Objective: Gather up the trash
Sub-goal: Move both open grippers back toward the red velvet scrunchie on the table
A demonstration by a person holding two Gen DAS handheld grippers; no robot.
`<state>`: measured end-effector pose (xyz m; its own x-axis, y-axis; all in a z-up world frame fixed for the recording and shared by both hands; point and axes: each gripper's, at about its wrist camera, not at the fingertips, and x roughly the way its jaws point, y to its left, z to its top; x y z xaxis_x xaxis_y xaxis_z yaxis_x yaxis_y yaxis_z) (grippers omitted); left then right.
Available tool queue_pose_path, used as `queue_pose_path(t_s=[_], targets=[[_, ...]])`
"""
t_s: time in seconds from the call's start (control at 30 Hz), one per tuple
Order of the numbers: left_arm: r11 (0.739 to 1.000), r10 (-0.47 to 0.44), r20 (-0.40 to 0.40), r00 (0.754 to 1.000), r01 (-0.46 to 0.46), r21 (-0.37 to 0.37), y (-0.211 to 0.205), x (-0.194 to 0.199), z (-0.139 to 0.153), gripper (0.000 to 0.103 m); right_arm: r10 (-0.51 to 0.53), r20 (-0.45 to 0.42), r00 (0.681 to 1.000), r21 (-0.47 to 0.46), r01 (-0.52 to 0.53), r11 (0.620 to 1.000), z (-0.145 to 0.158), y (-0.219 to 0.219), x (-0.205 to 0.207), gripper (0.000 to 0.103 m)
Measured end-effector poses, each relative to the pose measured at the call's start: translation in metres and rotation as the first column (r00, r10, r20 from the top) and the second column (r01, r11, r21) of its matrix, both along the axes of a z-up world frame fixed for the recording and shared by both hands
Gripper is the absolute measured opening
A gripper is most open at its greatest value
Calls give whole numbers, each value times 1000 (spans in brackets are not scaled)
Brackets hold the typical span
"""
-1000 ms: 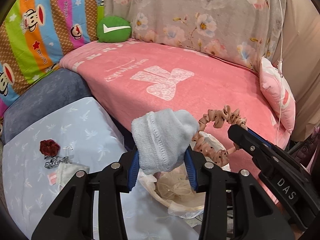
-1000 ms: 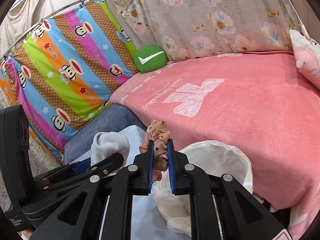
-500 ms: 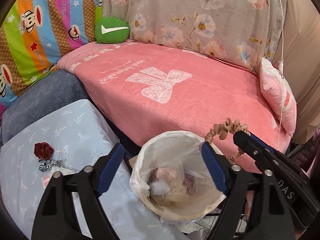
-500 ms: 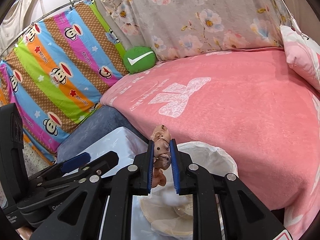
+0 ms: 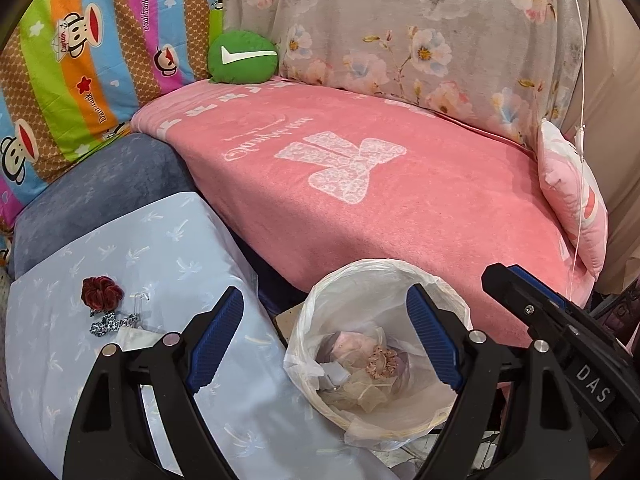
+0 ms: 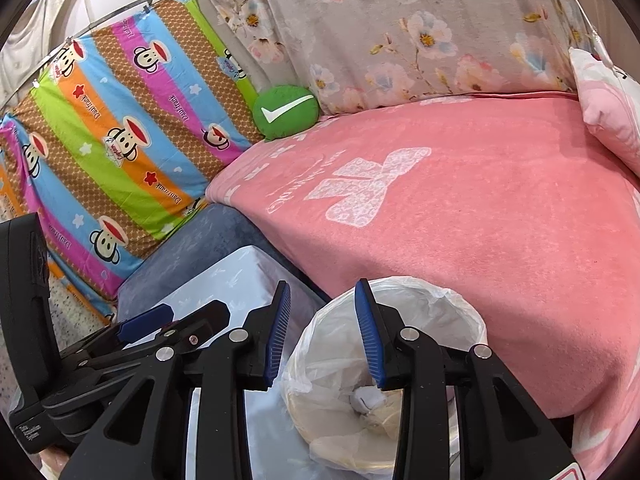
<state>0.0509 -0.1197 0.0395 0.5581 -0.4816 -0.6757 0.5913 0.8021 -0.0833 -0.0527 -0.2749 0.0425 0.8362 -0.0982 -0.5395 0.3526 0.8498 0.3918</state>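
A trash bin lined with a clear plastic bag (image 5: 316, 312) stands on the floor between the pink bed and a light blue table; it also shows in the right wrist view (image 6: 460, 312). Inside lie a beige scrunchie (image 5: 382, 362), a white sock (image 5: 334, 372) and crumpled wrappings. My left gripper (image 5: 324, 320) is open and empty above the bin. My right gripper (image 6: 322, 312) is open and empty above the bin's left rim. A dark red scrunchie (image 5: 102, 290), a spotted hair tie (image 5: 110, 324) and a white scrap (image 5: 138, 338) lie on the table.
The light blue table (image 5: 180, 240) is at the left, with a grey-blue cushion (image 5: 100, 192) behind it. The pink blanket covers the bed (image 5: 400, 208), with a green round cushion (image 5: 242, 58) at the back and a pink pillow (image 5: 572, 196) at the right.
My left gripper opened and dropped the white sock into the bin. My right gripper then opened and dropped the beige scrunchie into the bin.
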Motion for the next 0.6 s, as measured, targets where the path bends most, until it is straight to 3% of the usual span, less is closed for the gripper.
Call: queue_pose_path(t_s=[0.6], targets=[[992, 122, -34, 992, -123, -7, 53, 21, -10, 80, 119, -45, 992, -15, -119, 993, -9, 50, 31, 34]])
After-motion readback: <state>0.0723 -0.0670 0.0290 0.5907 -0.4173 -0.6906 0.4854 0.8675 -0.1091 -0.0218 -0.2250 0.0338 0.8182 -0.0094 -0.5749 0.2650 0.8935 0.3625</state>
